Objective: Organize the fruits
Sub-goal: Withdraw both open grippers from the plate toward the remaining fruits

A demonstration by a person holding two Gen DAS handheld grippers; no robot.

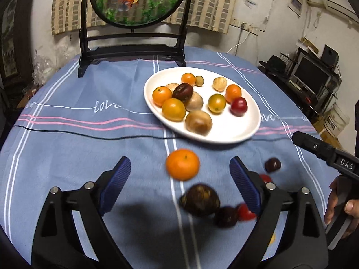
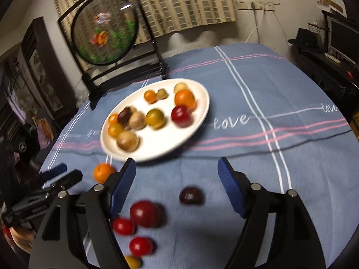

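A white oval plate (image 1: 224,132) (image 2: 170,143) holds several small oranges, brown fruits and a red plum. Loose fruits lie on the blue cloth in front of it. My left gripper (image 1: 180,161) is open, with an orange (image 1: 182,164) on the cloth between its fingertips, untouched. Nearer to it lie a brown fruit (image 1: 199,199), a dark plum (image 1: 225,216) and a red tomato (image 1: 245,211). My right gripper (image 2: 177,163) is open over a dark plum (image 2: 191,195) and a red plum (image 2: 144,213), gripping nothing. Two red tomatoes (image 2: 123,225) lie by its left finger.
A round fish picture on a black stand (image 1: 132,51) (image 2: 125,71) stands behind the plate. A thin black cable (image 1: 89,134) crosses the cloth. A hand (image 1: 341,204) holds the right tool. Shelves with a monitor (image 1: 314,76) stand beyond the table's right edge.
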